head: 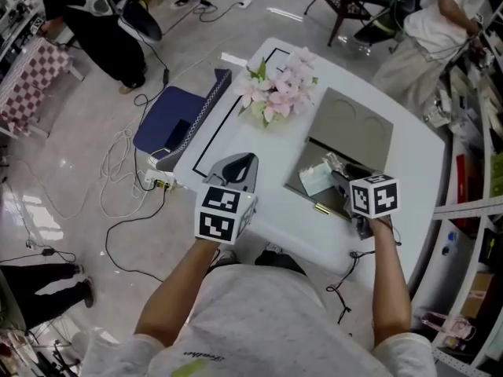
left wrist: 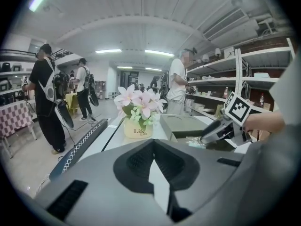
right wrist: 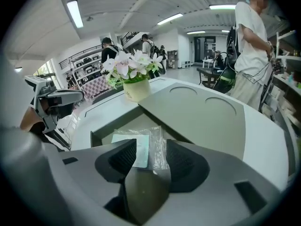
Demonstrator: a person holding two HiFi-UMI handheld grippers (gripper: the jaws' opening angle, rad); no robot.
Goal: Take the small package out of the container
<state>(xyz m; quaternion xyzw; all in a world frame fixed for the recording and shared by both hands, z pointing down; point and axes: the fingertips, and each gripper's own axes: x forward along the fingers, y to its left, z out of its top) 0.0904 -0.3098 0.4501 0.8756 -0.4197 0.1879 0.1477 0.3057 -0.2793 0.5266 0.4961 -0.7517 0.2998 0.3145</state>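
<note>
Fingers (right wrist: 123, 158) of R gripper (right wrist: 151, 149) apart, pkg (right wrist: 141, 142) between, in container (right wrist: 120, 121)

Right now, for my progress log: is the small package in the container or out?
In. The small package lies on the container floor, between the right gripper's open jaws.

The left gripper (left wrist: 153, 147) is seen with jaws together. A flower pot (left wrist: 136, 127) is set beside the container (left wrist: 181, 124), where the right gripper (left wrist: 205, 137) is held.
</note>
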